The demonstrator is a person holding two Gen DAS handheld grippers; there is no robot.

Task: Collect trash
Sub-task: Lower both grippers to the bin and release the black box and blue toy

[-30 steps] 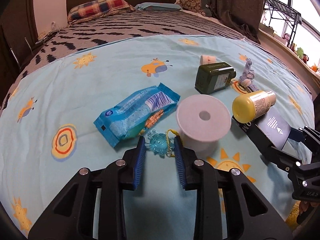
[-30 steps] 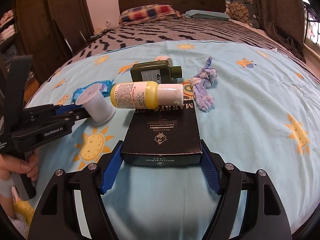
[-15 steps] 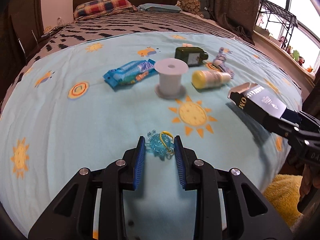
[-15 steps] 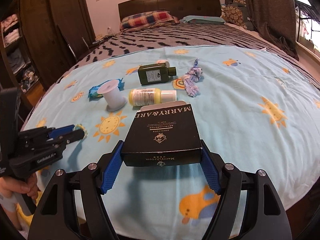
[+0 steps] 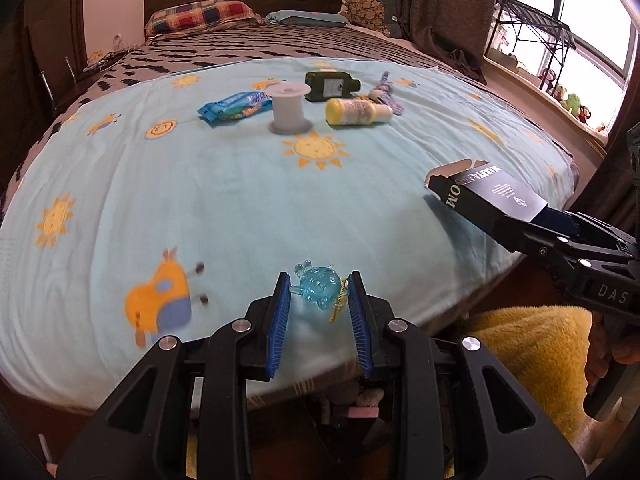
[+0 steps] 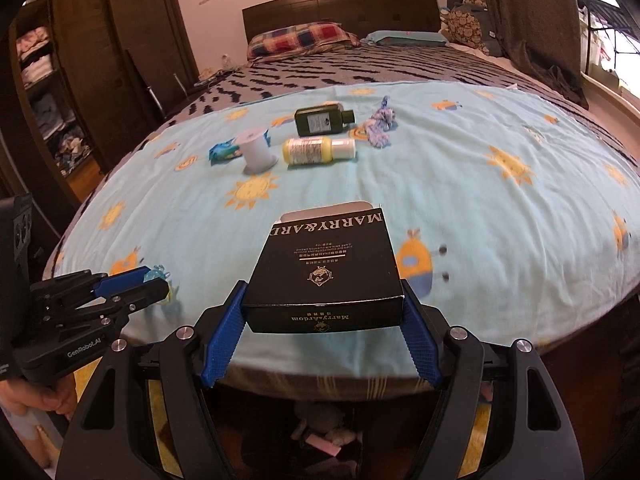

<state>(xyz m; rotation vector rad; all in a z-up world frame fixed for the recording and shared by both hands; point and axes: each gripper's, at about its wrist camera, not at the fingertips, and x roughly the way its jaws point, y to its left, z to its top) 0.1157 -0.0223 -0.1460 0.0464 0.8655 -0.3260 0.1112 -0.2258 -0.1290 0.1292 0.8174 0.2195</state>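
Observation:
My left gripper is shut on a small clear blue plastic toy with a yellow cord, held above the bed's near edge. My right gripper is shut on a black cardboard box with an open far flap; the box also shows in the left wrist view. On the light blue sheet lie a blue snack wrapper, a white spool, a yellow bottle, a dark green bottle and a blue-white rag.
Below the bed edge is a dark bin-like space with some scraps and a yellow fluffy rug. A striped blanket and pillows cover the far bed. A wardrobe stands left, a window right.
Both grippers have pulled back from the group of items toward the near bed edge, each still holding its object. The bed edge and floor below now show.

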